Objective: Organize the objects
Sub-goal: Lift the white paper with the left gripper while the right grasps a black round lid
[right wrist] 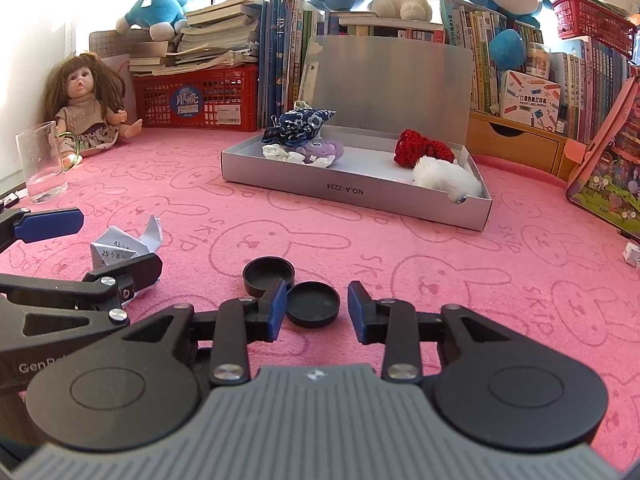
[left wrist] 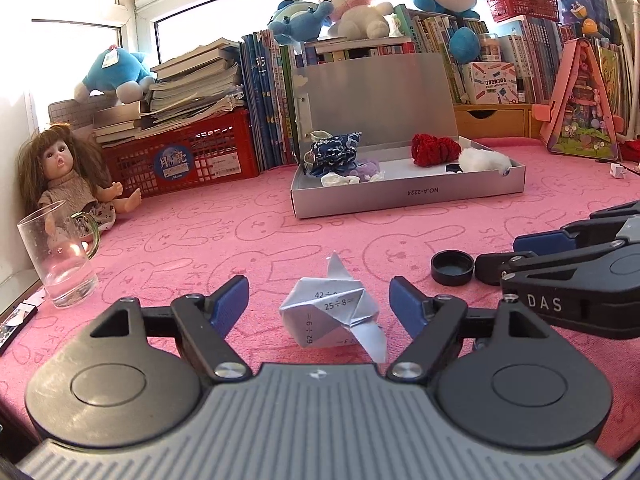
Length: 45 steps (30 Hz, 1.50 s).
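1. The left tool (left wrist: pixel 319 304) stands spread wide, its blue pads on either side of a folded paper (left wrist: pixel 334 312) printed with sums (25÷8 can be read); neither pad touches it.
2. The paper lies on the pink worktop (left wrist: pixel 224 240) towards its near edge.
3. The right tool (right wrist: pixel 317 307) is also spread, with a flat black lid (right wrist: pixel 313 304) lying between its pads, close to the left pad and apart from the right one.
4. A second black cap (right wrist: pixel 269 275), rim up, sits just beyond that lid and touches it.
5. Farther back, mid-worktop, an open silver box (right wrist: pixel 360 194) holds a red knitted piece (right wrist: pixel 422 152), a white fluffy item (right wrist: pixel 446 178) and a blue patterned cloth (right wrist: pixel 298 126).
6. A glass mug (left wrist: pixel 60 256) stands near the left edge.
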Motion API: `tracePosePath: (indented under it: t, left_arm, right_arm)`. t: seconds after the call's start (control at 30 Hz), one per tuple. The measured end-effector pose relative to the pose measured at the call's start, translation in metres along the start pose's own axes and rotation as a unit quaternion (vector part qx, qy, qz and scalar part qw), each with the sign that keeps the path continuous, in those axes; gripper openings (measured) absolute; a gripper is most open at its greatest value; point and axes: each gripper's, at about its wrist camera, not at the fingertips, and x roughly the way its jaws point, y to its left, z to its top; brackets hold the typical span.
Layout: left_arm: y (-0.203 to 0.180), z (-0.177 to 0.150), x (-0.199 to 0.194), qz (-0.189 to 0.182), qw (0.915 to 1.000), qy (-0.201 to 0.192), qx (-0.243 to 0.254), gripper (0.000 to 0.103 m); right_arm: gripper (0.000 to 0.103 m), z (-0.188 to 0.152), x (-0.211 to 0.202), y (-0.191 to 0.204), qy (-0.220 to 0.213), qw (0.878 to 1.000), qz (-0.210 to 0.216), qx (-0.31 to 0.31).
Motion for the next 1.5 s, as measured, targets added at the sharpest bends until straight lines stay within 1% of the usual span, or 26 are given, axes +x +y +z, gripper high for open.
tracePosePath:
  t: [0.07,0.13,0.23,0.27,0.3,0.43,0.57,0.6,0.67,0.77,0.97,1.03,1.1,1.17,1.3,1.5]
  left_arm:
    - [-0.004,-0.001,0.0,-0.004,1.0,0.002,0.004,0.084]
    - [-0.009,-0.003,0.003,0.001,0.9999,0.007,0.011,0.084]
    - [-0.007,-0.004,0.008,0.002,0.9999,0.016,0.004,0.084]
    - [-0.006,-0.005,0.01,0.003,0.9998,0.021,0.004,0.084]
    - [-0.005,-0.006,0.011,0.003,0.9997,0.025,0.002,0.084]
    - [-0.003,-0.007,0.015,-0.001,0.9993,0.037,-0.01,0.084]
    - [-0.002,-0.005,0.015,-0.005,0.9995,0.029,-0.011,0.084]
    - [-0.002,-0.004,0.015,-0.006,0.9996,0.027,-0.009,0.084]
    - [-0.004,-0.004,0.016,-0.005,0.9996,0.027,-0.005,0.083]
    - [-0.003,-0.005,0.02,-0.007,0.9993,0.036,-0.007,0.08]
    - [-0.004,-0.006,0.019,-0.01,0.9993,0.034,-0.007,0.075]
    - [-0.006,-0.006,0.018,-0.015,0.9993,0.033,-0.007,0.068]
    - [-0.01,-0.006,0.017,-0.021,0.9992,0.033,-0.003,0.062]
    - [-0.012,-0.005,0.017,-0.02,0.9993,0.032,-0.002,0.061]
    - [-0.01,-0.003,0.017,-0.027,0.9989,0.037,-0.011,0.06]
    - [-0.007,0.006,0.016,-0.035,0.9987,0.034,-0.018,0.06]
  right_arm:
    - [0.044,0.0,0.001,0.001,0.002,1.0,0.0,-0.002]
    - [0.045,0.0,0.001,0.001,0.006,1.0,-0.001,-0.003]
    - [0.045,0.001,0.004,0.002,0.016,1.0,0.007,-0.006]
    - [0.047,0.002,0.006,0.002,0.024,1.0,0.009,-0.009]
    - [0.054,0.002,0.007,0.003,0.024,1.0,0.006,-0.011]
    - [0.053,0.001,0.006,0.005,0.023,1.0,0.004,-0.014]
    - [0.053,0.0,0.0,0.0,0.001,1.0,0.003,0.001]
    - [0.054,0.0,0.0,0.0,0.002,1.0,0.003,0.002]
    - [0.051,0.001,0.002,0.001,0.01,1.0,0.002,-0.003]
    - [0.051,0.002,0.006,0.003,0.022,1.0,0.006,-0.013]
    - [0.05,0.001,0.005,0.006,0.022,1.0,0.004,-0.019]
    - [0.049,0.001,0.005,0.007,0.021,1.0,0.002,-0.022]
    - [0.039,0.001,0.004,0.01,0.019,0.999,0.0,-0.028]
    - [0.039,0.001,0.003,0.011,0.017,0.999,-0.008,-0.03]
    - [0.038,0.002,0.001,0.007,0.017,1.0,-0.006,-0.012]
    - [0.038,0.005,-0.002,0.0,0.017,1.0,0.002,0.021]
